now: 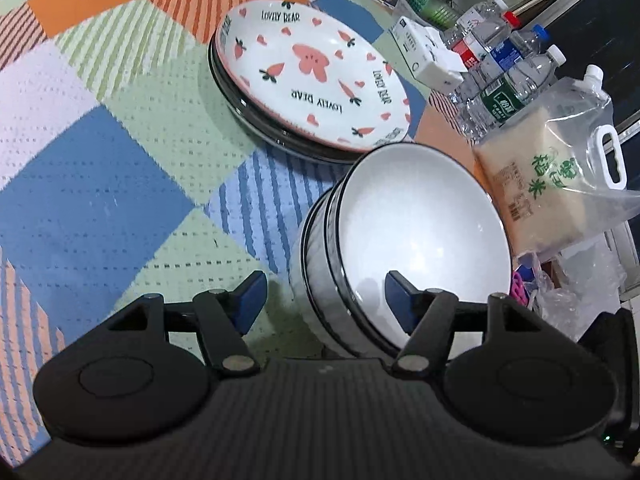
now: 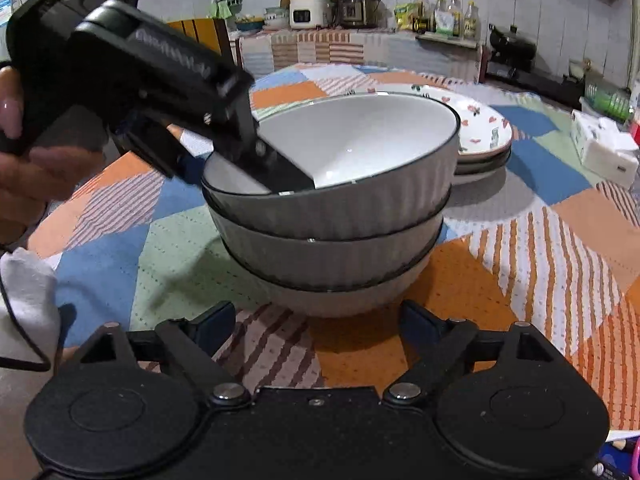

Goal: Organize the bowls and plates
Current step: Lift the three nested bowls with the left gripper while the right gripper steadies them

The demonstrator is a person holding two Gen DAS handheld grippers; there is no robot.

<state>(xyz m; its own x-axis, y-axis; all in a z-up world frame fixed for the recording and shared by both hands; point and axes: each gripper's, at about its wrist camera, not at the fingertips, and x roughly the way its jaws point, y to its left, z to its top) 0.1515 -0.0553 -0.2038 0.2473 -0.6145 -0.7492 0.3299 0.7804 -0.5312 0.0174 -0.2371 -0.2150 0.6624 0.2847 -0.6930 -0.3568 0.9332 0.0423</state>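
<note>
Three white ribbed bowls with dark rims stand nested in a stack (image 2: pixel 336 220) on the patchwork tablecloth; the stack also shows in the left wrist view (image 1: pixel 400 240). My left gripper (image 1: pixel 322 296) is open, its jaws straddling the top bowl's rim, one finger (image 2: pixel 280 168) inside the bowl. A stack of plates topped by a "Lovely Bear" carrot plate (image 1: pixel 312 76) lies beyond the bowls and shows behind them in the right wrist view (image 2: pixel 484 132). My right gripper (image 2: pixel 316 326) is open and empty, just in front of the bowl stack.
Water bottles (image 1: pixel 512 68), a white box (image 1: pixel 428 52) and a bag of rice (image 1: pixel 548 184) crowd the table's right edge. A kitchen counter with appliances (image 2: pixel 352 8) runs along the far wall. The round table's cloth (image 1: pixel 100 168) spreads to the left.
</note>
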